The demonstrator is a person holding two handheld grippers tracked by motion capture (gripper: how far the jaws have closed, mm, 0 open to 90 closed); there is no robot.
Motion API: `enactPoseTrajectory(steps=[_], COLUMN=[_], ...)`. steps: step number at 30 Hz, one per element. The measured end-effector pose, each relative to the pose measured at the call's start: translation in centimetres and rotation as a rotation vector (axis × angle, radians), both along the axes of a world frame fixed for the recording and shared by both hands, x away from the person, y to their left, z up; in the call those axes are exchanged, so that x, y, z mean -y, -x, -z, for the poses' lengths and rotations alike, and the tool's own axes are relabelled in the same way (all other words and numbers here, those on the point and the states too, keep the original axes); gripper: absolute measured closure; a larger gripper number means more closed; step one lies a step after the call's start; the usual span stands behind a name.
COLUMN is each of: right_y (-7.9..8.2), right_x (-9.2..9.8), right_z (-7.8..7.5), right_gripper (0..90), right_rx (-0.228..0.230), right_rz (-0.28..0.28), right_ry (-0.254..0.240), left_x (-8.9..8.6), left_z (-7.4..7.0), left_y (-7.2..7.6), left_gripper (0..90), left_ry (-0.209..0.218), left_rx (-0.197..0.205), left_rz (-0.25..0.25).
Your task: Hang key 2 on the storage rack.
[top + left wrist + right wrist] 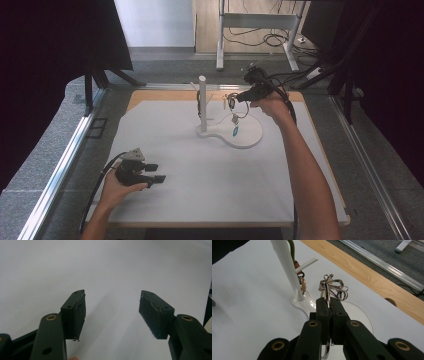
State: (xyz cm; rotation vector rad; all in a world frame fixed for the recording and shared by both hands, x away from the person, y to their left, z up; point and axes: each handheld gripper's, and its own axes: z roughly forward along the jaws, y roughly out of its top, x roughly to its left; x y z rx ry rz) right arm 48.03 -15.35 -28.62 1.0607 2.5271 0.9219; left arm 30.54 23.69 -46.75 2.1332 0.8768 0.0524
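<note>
Beside the white peg stand [202, 107], on its right in the high view, the right gripper [235, 99] hangs in the air with its jaws pressed together on a metal key ring [327, 293]. A tangle of thin wire loops [337, 287] sprouts from the ring, and a small teal charm [235, 131] dangles below it over the stand's flat white base [247, 137]. Holding the ring edge-on between the pads probably leaves its open hoop free to slip over one of the stand's side pegs [307, 264], which juts toward the gripper just ahead of the ring; ring and peg are near but apart. Another trinket, orange and tan [303, 285], already hangs close against the post beneath that peg.

Well away from the stand, toward the near left corner of the white mat [200, 190], the left gripper [159, 172] rests low with its jaws spread wide and nothing between them. It seems parked there to keep clear of the hanging work.
</note>
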Motion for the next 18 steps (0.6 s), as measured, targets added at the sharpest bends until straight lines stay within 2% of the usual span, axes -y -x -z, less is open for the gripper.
enactPoseTrajectory(steps=[12,18], right_y=[-1.3,-2.6], right_x=[-0.9,-1.7], right_z=[-0.1,0.7], right_gripper=[87.2,87.2], right_rx=[0.008,0.005], right_rz=[0.025,0.039], right_ry=[-0.013,-0.014], left_x=[-0.2,-0.5], left_z=[-0.2,-0.4], left_y=[0.1,0.1], left_gripper=[38.9,38.9], left_ry=[0.009,0.016], left_rx=[0.005,0.014], left_rz=[-0.004,-0.003])
